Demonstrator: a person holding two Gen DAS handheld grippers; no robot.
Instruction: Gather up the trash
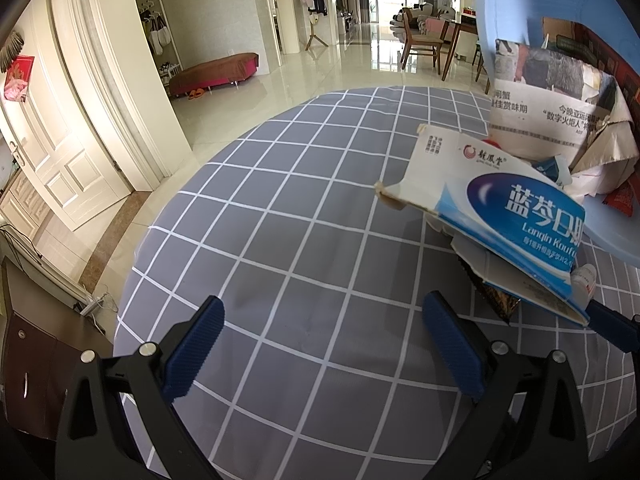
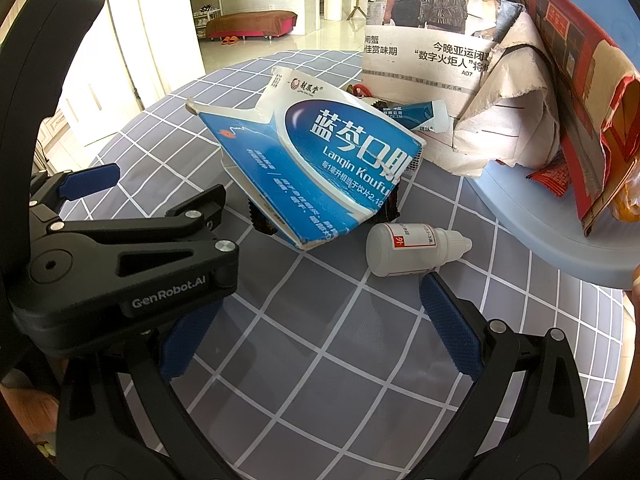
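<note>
Tablecloth (image 1: 280,280) bare near edge, carton (image 2: 320,160) — bin (image 2: 540,220) touching

The worktop (image 2: 320,360) has a grey cloth with a white grid. On it, toward 12 o'clock, lies a torn blue medicine box (image 2: 320,160). Just beside the box, at 2 o'clock, a small white bottle (image 2: 412,248) lies on its side. A light blue bin (image 2: 540,232) lies tipped at 3 o'clock.

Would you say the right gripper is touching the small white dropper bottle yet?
Apart. In the right wrist view, tablecloth shows between the dropper bottle and the open right gripper; the nearest fingertip sits just below it.
</note>
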